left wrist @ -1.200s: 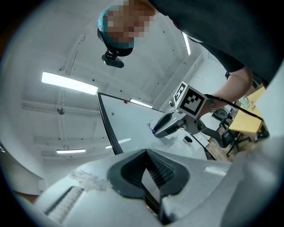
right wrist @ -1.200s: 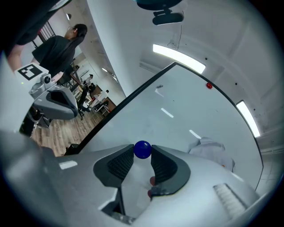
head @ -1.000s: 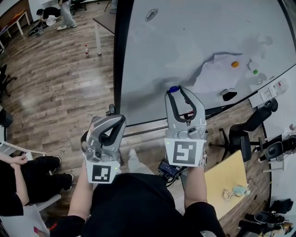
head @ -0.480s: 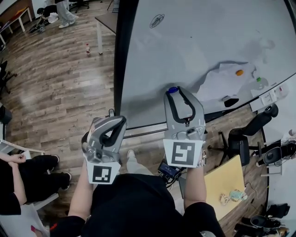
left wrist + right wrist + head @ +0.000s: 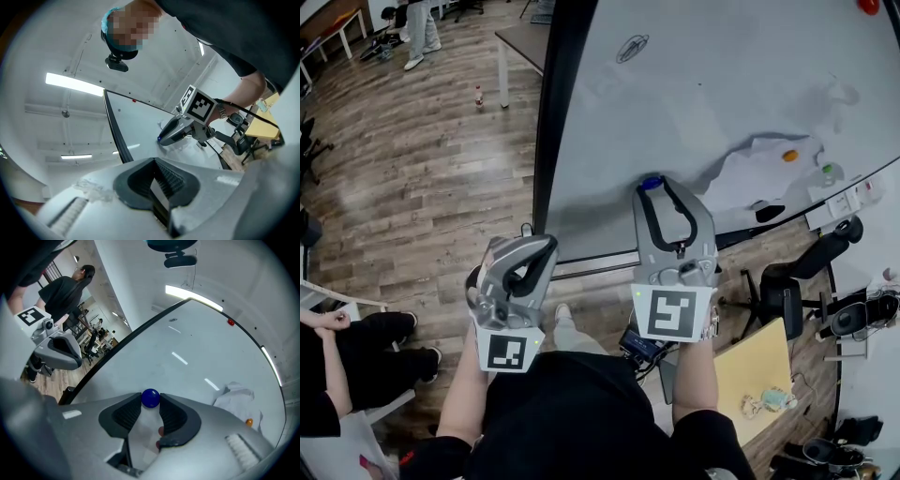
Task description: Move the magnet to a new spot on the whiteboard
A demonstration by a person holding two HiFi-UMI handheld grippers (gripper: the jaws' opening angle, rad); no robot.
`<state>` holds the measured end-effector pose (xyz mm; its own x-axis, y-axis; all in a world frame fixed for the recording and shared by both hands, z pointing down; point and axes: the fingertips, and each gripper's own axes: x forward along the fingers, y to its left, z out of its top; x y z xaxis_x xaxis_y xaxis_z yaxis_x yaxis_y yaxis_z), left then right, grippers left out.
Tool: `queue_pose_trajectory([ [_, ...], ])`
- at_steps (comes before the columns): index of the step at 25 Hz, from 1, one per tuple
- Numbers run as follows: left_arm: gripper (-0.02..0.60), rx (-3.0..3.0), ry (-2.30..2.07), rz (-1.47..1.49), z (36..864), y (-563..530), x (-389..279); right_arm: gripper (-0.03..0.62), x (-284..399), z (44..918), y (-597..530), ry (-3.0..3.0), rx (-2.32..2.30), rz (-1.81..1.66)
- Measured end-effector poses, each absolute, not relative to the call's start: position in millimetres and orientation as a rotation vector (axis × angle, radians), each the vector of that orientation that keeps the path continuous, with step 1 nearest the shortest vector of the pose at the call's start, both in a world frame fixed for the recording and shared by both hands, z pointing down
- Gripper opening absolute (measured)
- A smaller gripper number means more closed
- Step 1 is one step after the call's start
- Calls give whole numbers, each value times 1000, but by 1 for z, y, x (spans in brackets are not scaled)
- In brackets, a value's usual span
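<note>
A small blue magnet (image 5: 652,183) sits pinched between the tips of my right gripper (image 5: 662,182), low on the whiteboard (image 5: 694,84). In the right gripper view the blue magnet (image 5: 150,398) shows between the two dark pads (image 5: 126,412), right gripper (image 5: 150,401) shut on it, with the whiteboard (image 5: 187,348) just beyond. Whether the magnet touches the board I cannot tell. My left gripper (image 5: 546,242) hangs left of the board's black edge over the floor, jaws together and nothing in them. The left gripper (image 5: 152,174) points up toward the ceiling.
On the board are an orange magnet (image 5: 789,157), a green magnet (image 5: 828,170), a red magnet (image 5: 868,6), a white sheet (image 5: 750,178) and a black eraser (image 5: 766,212). An office chair (image 5: 787,281) and a yellow table (image 5: 764,361) stand at the right. A seated person (image 5: 337,356) is at the left.
Both grippers hold about the same place and the blue magnet stays in the right one. The head view has drifted, so the board's sheet and magnets show further right.
</note>
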<state>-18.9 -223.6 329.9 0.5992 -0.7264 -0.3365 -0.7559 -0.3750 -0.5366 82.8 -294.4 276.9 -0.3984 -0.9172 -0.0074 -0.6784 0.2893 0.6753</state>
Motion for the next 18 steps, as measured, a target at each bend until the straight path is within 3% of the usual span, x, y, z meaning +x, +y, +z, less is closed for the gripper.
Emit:
queue_pose_trajectory([
  [18, 2, -2146, 1188, 35, 330, -224, -26, 127, 76, 277, -299, -2182, 1416, -868],
])
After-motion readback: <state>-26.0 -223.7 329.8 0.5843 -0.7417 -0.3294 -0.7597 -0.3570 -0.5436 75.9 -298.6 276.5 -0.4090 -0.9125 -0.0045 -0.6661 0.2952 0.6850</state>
